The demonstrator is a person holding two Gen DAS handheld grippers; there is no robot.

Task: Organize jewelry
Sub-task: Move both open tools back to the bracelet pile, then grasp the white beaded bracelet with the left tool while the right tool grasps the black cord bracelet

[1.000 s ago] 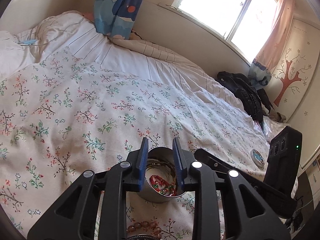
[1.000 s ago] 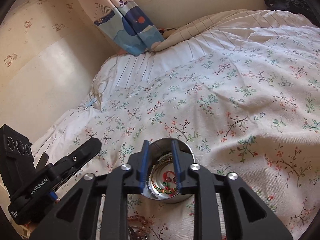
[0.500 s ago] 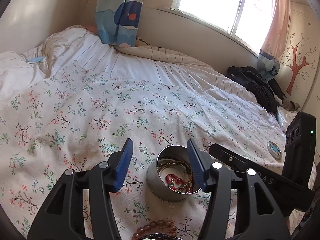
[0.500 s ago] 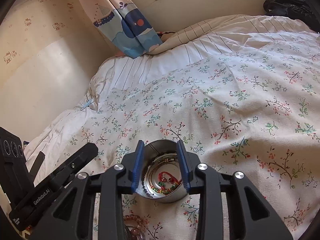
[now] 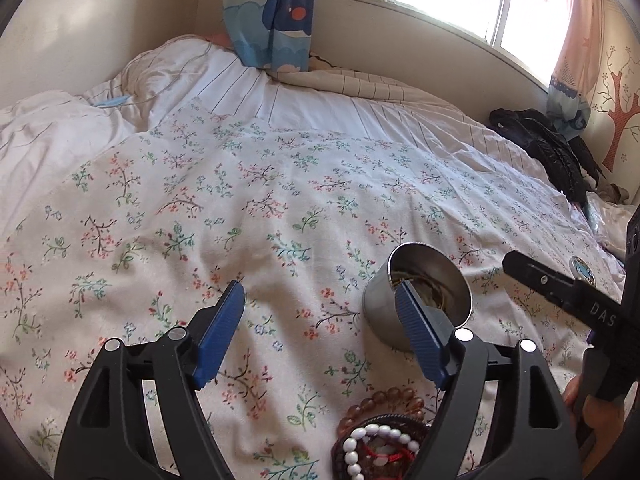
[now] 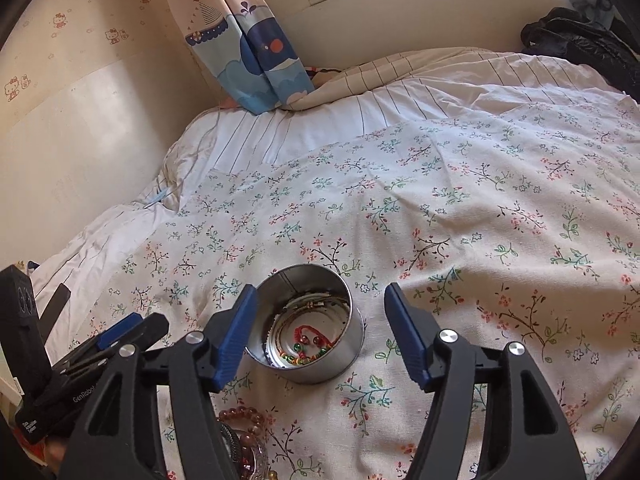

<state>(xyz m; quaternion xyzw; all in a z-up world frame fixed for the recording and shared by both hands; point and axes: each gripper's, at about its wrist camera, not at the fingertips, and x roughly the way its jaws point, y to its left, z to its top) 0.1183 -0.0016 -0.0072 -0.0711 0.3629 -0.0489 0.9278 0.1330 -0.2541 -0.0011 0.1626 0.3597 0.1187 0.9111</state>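
A round silver tin stands open on the floral bedspread; it holds gold bangles, a red cord and coloured beads. It also shows in the left wrist view, partly behind my right finger. My left gripper is open and empty, to the left of the tin. My right gripper is open and empty, its jaws spread to either side of the tin. A pile of bead bracelets, brown, white and red, lies nearer than the tin; it also shows at the bottom of the right wrist view.
The bed fills both views, with rumpled white striped bedding at the far side. A small round blue lid lies at the right. A black jacket lies at the far right. A blue cartoon curtain hangs by the wall.
Both grippers have opened wide from nearly shut and pulled back from the tin. The left gripper has shifted left, so the tin now sits off to its right.
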